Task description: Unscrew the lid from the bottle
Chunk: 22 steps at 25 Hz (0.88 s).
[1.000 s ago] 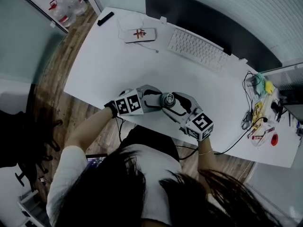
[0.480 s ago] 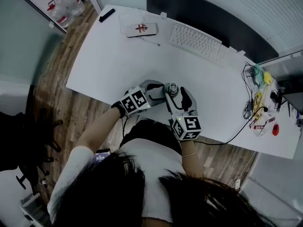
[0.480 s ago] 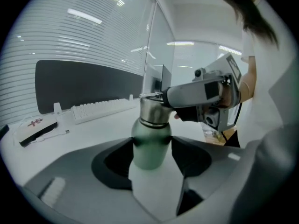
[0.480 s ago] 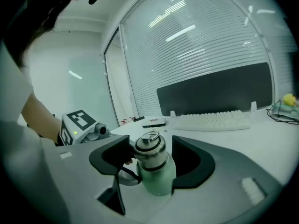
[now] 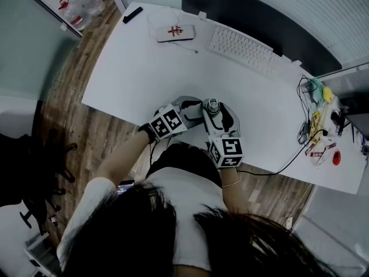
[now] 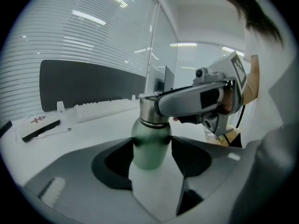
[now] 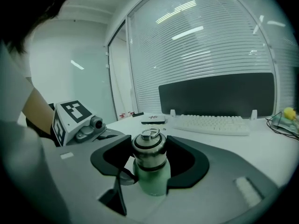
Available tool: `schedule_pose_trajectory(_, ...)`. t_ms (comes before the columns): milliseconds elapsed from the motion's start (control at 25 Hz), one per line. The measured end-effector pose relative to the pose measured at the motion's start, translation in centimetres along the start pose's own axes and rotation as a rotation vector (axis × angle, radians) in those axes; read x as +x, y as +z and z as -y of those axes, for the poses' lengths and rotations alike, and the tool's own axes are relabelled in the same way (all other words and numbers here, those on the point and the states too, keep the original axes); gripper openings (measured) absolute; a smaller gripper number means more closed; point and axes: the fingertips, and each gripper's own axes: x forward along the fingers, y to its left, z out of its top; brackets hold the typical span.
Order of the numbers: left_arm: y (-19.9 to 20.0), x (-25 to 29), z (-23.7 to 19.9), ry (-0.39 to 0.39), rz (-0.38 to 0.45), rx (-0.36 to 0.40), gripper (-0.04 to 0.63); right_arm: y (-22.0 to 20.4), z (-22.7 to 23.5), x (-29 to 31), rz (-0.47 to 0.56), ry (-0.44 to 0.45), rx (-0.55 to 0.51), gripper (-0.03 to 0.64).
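Observation:
A green bottle [image 5: 212,106] with a steel lid [image 7: 149,148] stands near the front edge of the white table [image 5: 132,68]. My left gripper [image 6: 150,148] comes in from the left and is shut on the green body [image 6: 149,146]. My right gripper [image 7: 149,158] reaches in from the near side at lid height. Its jaws are closing, with the lid between them and both pads at its sides. In the left gripper view the right gripper's finger [image 6: 196,99] hides most of the lid. The lid's ring handle shows on top.
A white keyboard [image 5: 245,49] and a dark monitor [image 5: 259,22] stand at the back. A white box with a red mark [image 5: 174,32] and a black remote [image 5: 132,14] lie at the back left. Cables and small clutter [image 5: 317,131] fill the right end.
My right gripper has swung from the bottle's right round to its near side, its cube now pointing toward the person. The left gripper has kept its hold on the bottle.

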Motion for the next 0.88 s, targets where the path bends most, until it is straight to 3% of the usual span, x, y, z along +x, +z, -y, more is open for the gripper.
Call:
schedule_pose_trajectory(160, 0.0, 0.0, 0.0, -0.027, -0.012, 0.012, 0.304, 0.1, -0.2, 0.0, -0.021, 0.118, -0.035, 0.233)
schedule_pose_trajectory(680, -0.1, -0.1, -0.2, -0.143, -0.066, 0.063, 0.301, -0.1, -0.9, 0.1, -0.118, 0.644, -0.209, 0.233)
schedule_pose_trajectory(880, -0.2, 0.0, -0.1, -0.18, -0.08, 0.074, 0.301, 0.0, -1.4, -0.1, -0.138, 0.808, -0.263, 0.233)
